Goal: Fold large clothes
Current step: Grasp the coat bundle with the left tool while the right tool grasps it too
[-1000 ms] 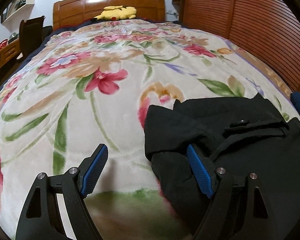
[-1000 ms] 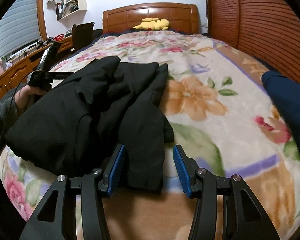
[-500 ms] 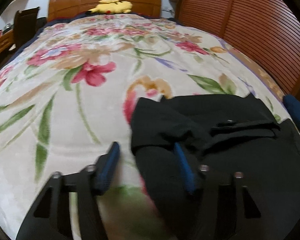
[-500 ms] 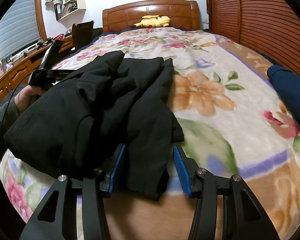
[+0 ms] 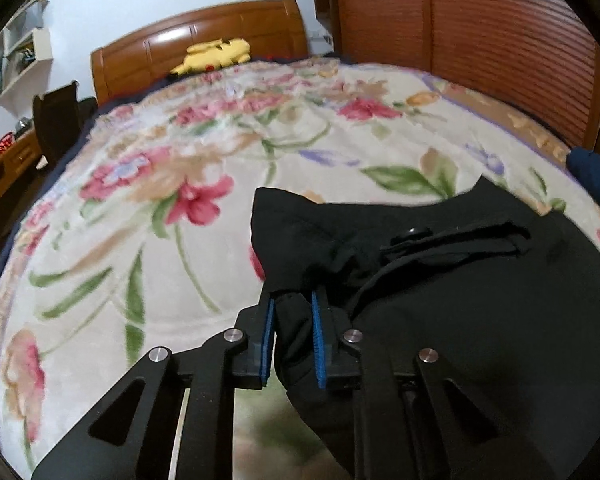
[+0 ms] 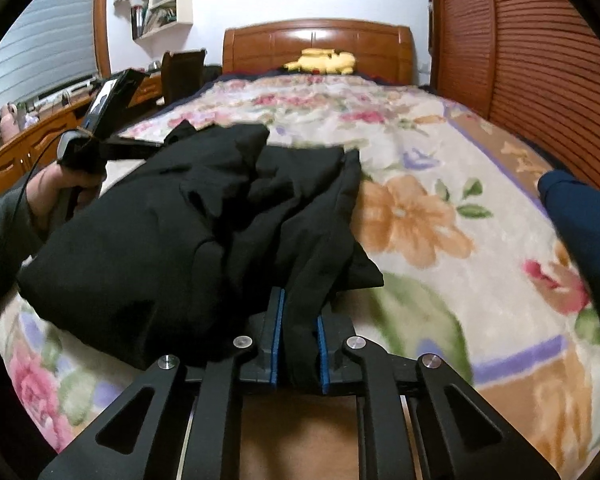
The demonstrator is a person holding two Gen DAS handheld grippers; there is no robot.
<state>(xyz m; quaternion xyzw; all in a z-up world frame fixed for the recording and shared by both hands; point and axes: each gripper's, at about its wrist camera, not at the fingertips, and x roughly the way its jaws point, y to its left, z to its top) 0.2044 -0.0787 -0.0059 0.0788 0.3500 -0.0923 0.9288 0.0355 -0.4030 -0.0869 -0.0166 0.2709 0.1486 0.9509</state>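
A large black garment (image 5: 440,280) lies bunched on the floral blanket (image 5: 180,208) of a bed. My left gripper (image 5: 293,304) is shut on the garment's left edge, with black fabric pinched between its blue pads. In the right wrist view the same garment (image 6: 180,232) spreads to the left, and my right gripper (image 6: 300,320) is shut on a fold of its near right edge. The left gripper (image 6: 100,136), held in a hand, shows at the garment's far left side.
A dark blue garment (image 6: 580,216) lies at the bed's right edge. A yellow plush toy (image 6: 320,60) sits by the wooden headboard (image 6: 320,44). A slatted wooden wardrobe (image 6: 520,48) runs along the right. A chair (image 6: 182,74) and a wooden dresser (image 6: 28,140) stand at the left.
Both grippers were open around the garment's edges and have closed on the fabric. The left one moved right onto the left edge; the right one pushed forward onto the near fold.
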